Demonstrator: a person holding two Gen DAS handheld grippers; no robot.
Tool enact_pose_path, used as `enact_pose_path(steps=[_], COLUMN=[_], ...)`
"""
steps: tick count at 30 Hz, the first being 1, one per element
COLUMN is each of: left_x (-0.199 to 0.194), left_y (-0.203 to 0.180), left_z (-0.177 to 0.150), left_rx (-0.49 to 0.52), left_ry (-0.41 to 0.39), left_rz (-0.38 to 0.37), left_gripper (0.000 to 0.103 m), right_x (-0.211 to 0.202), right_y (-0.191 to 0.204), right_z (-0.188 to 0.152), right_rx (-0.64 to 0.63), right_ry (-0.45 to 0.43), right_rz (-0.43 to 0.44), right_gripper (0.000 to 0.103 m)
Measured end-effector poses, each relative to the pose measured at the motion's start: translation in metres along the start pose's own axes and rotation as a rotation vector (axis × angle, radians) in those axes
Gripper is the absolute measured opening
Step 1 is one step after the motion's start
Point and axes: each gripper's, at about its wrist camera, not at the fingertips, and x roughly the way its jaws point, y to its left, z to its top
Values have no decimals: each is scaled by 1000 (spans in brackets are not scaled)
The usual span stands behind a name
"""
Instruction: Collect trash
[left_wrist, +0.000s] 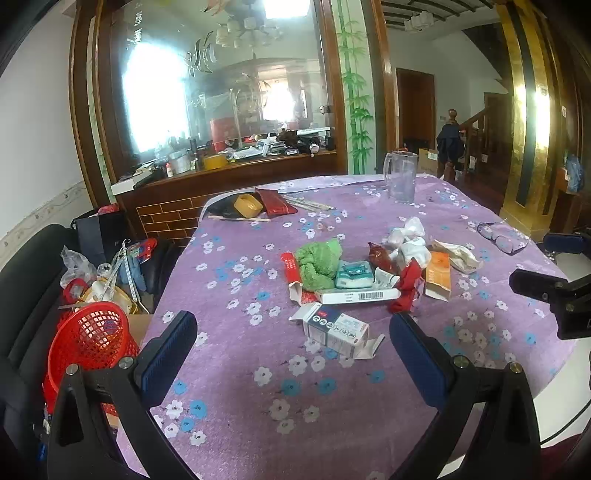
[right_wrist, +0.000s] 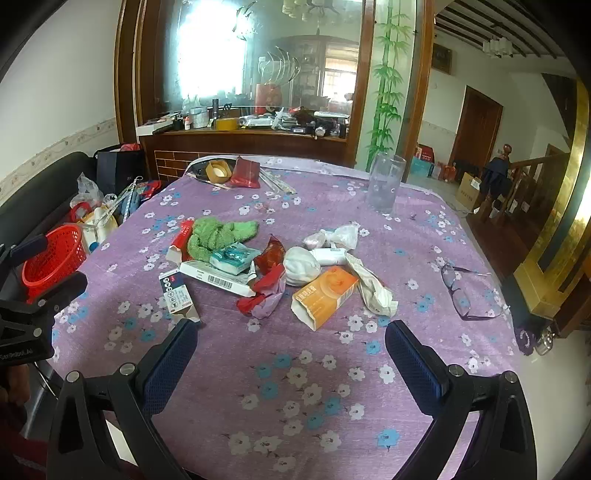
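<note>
A heap of trash lies mid-table on the purple flowered cloth: a grey-white carton nearest my left gripper, a flat barcode box, a green cloth, a teal tissue pack, red wrappers, an orange box and crumpled white paper. A red mesh basket stands off the table's left edge. My left gripper hangs open just short of the carton. My right gripper is open too, short of the orange box.
Glasses lie near the right table edge. A clear plastic jug stands at the back, with a tape roll and red pouch at the far left. Bags and clutter fill the black sofa on the left.
</note>
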Motion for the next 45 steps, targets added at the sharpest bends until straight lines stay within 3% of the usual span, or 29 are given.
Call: enact_pose_path(steps=[39, 45], left_x=[-3, 3], left_y=[3, 5], left_z=[-5, -12], left_rx=[-2, -23], left_ry=[6, 53], left_rz=[1, -19], left_gripper=[103, 103], right_x=[9, 12], right_y=[1, -1], right_z=[-3, -5], right_rx=[7, 11], right_ry=[36, 45], right_rz=[32, 37], right_gripper=[103, 103])
